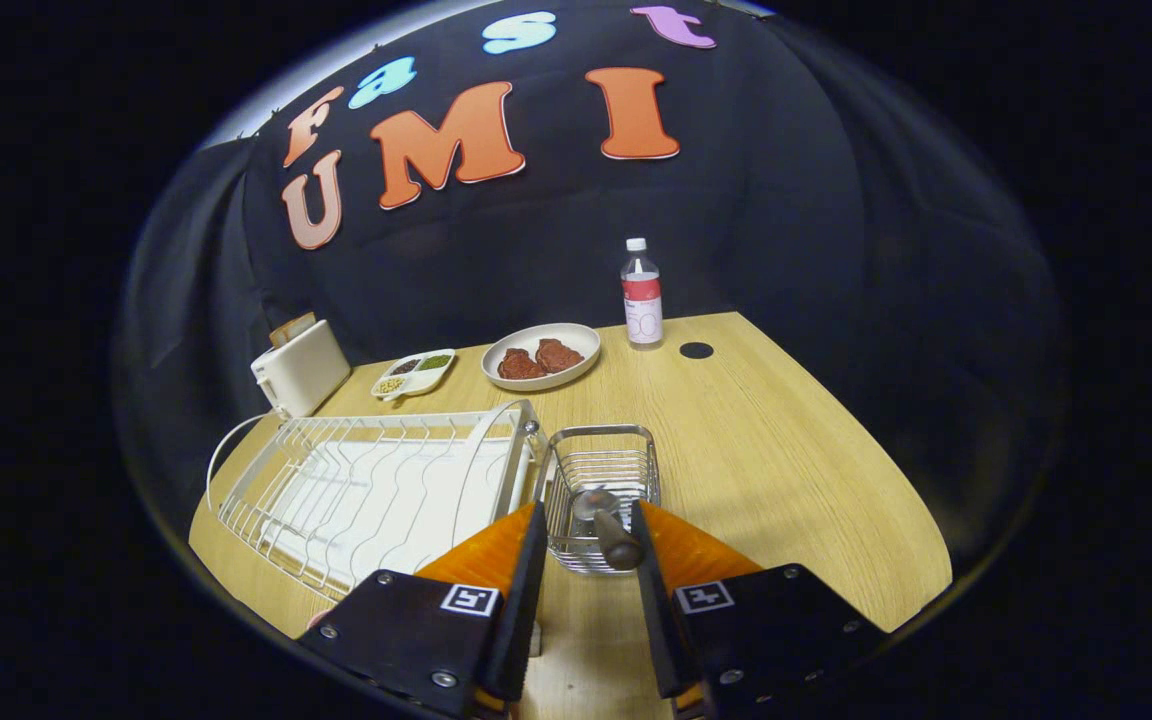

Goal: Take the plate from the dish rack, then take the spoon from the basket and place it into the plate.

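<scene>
Wire basket (pixel 603 478), square; spoon (pixel 604 522), metal bowl, wooden handle. Claw (pixel 588 530): fingers apart, flanking spoon, gripping nothing. Wood-grain tabletop (pixel 786 470).

Bottle (pixel 642 293) label: red band around the body; print too small to read.
Gripper (pixel 588 520) markers: one square black-and-white coded tag on each finger mount; pattern only, no letters or numbers.
Gripper fingers (pixel 496 550): spread apart, pressing on nothing, either side of the basket (pixel 603 470).
Toaster (pixel 300 368): no legible marking.
Sectioned tray (pixel 416 373): no legible marking.
Dish rack (pixel 376 490): no legible marking.
Surface (pixel 786 470): no print or sign legible.
</scene>
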Demonstrator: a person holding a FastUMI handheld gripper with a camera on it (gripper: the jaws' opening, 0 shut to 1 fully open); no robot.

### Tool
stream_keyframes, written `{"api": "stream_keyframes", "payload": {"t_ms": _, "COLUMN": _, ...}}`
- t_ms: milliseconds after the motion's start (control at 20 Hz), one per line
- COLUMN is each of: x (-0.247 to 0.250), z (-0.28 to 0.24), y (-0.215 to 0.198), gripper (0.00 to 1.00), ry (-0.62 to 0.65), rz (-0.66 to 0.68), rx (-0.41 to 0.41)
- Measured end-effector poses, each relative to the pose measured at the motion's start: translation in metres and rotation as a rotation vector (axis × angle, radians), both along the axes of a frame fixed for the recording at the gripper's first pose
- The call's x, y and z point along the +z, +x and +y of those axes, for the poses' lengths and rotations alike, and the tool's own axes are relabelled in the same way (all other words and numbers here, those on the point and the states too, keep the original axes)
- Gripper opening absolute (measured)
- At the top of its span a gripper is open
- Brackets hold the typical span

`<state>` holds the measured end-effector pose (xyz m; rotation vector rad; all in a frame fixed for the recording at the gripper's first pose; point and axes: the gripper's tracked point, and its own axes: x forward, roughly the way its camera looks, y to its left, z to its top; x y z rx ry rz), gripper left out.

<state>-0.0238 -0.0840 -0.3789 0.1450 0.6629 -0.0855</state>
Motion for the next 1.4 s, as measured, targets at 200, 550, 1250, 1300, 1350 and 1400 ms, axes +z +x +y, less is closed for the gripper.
{"api": "stream_keyframes", "payload": {"t_ms": 200, "x": -0.004, "z": -0.003, "y": 0.004, "gripper": 0.26, "ry": -0.079, "rz": 0.016, "rx": 0.029}}
{"api": "stream_keyframes", "payload": {"t_ms": 550, "x": 0.011, "z": -0.005, "y": 0.010, "gripper": 0.12, "ry": -0.101, "rz": 0.026, "rx": 0.061}}
{"api": "stream_keyframes", "payload": {"t_ms": 1250, "x": 0.104, "z": -0.002, "y": 0.025, "gripper": 0.10, "ry": -0.136, "rz": -0.093, "rx": 0.094}}
{"api": "stream_keyframes", "payload": {"t_ms": 1300, "x": 0.109, "z": 0.000, "y": 0.023, "gripper": 0.10, "ry": -0.130, "rz": -0.098, "rx": 0.094}}
{"api": "stream_keyframes", "payload": {"t_ms": 1350, "x": 0.114, "z": 0.002, "y": 0.021, "gripper": 0.10, "ry": -0.127, "rz": -0.101, "rx": 0.093}}
{"api": "stream_keyframes", "payload": {"t_ms": 1400, "x": 0.119, "z": 0.003, "y": 0.019, "gripper": 0.10, "ry": -0.122, "rz": -0.109, "rx": 0.092}}
